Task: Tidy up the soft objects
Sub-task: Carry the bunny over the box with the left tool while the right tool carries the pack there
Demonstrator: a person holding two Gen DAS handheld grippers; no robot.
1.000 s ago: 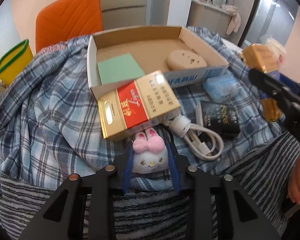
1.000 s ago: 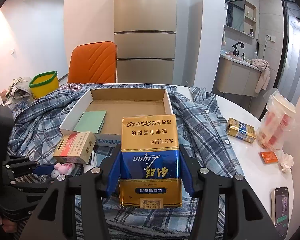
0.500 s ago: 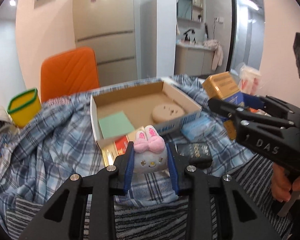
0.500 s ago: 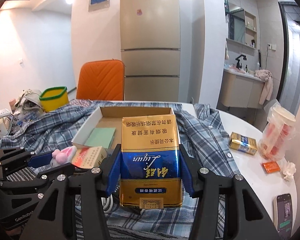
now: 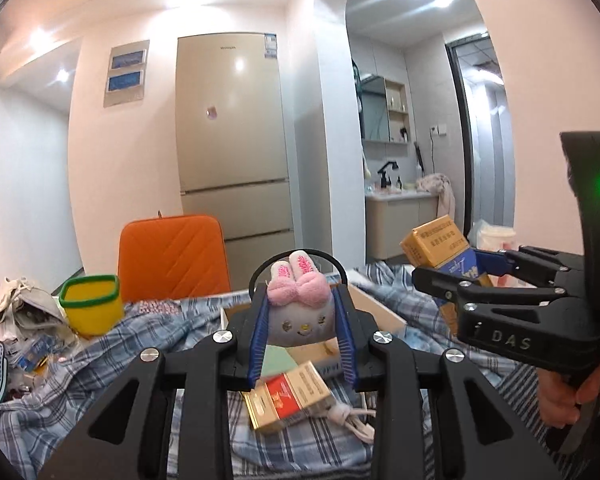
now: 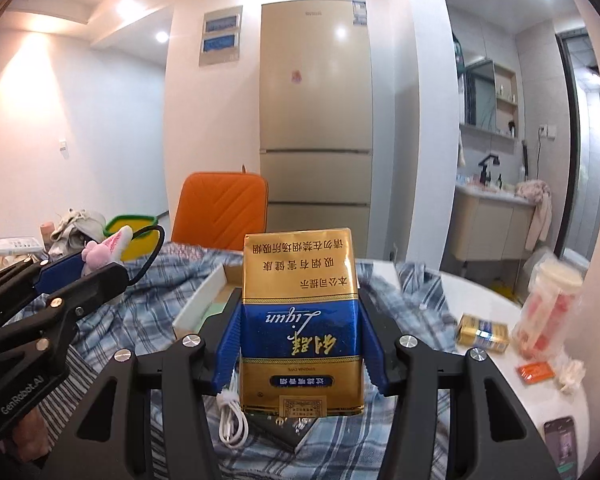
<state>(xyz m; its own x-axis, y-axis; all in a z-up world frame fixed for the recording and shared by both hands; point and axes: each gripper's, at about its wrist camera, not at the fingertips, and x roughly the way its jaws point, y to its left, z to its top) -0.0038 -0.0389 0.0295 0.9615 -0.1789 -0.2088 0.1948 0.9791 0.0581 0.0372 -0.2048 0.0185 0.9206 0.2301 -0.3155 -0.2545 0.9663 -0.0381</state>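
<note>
Plush bunny [image 5: 298,312] sits center frame in the left view, clamped between our left gripper [image 5: 300,344] pads. We have lifted it off the plaid cloth [image 5: 148,344]; a second ago it lay low by the red-gold pack [image 5: 288,398]. Pick done, placing is next, we judge. Cardboard tray [image 5: 380,314] rim shows just behind; air above is open.

Right view: our right gripper [image 6: 300,344] is clamped on the gold-blue carton [image 6: 300,320], also raised. Bunny is at mid left, tray edge behind the carton, clear table [image 6: 480,292] at right.
</note>
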